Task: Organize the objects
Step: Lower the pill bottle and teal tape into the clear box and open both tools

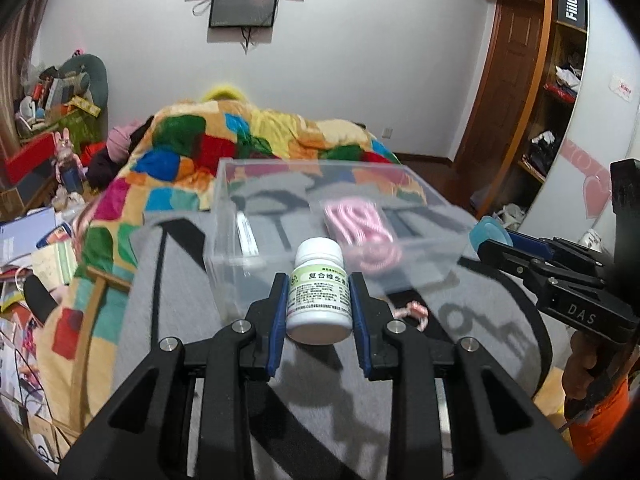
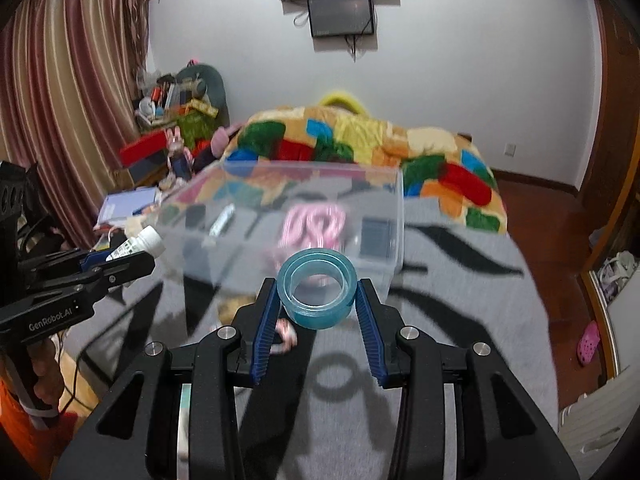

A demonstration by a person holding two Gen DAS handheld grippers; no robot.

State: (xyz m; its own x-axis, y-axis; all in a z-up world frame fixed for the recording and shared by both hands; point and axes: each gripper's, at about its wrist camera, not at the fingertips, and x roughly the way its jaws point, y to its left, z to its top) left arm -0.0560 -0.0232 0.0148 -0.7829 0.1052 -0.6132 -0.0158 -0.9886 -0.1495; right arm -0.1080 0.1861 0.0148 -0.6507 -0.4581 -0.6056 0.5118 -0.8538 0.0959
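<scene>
My left gripper (image 1: pixel 319 280) is shut on a white pill bottle (image 1: pixel 319 296) with a green label, held above the grey blanket just in front of a clear plastic box (image 1: pixel 228 208). My right gripper (image 2: pixel 317 286) is shut on a blue tape roll (image 2: pixel 317 288), also in front of the box (image 2: pixel 394 208). Inside the box lie a pink-and-white coiled cord (image 1: pixel 360 228), a white tube (image 2: pixel 222 220) and a dark flat item (image 2: pixel 376 236). The right gripper also shows in the left wrist view (image 1: pixel 490 240), and the left gripper in the right wrist view (image 2: pixel 132 254).
The box stands on a grey patterned blanket (image 1: pixel 460 340) over a bed with a colourful patchwork quilt (image 1: pixel 192 148). A small pink-and-white thing (image 1: pixel 416 314) lies on the blanket near the box. Clutter fills the floor at left (image 1: pixel 36 248). Wooden shelves (image 1: pixel 560 92) stand at right.
</scene>
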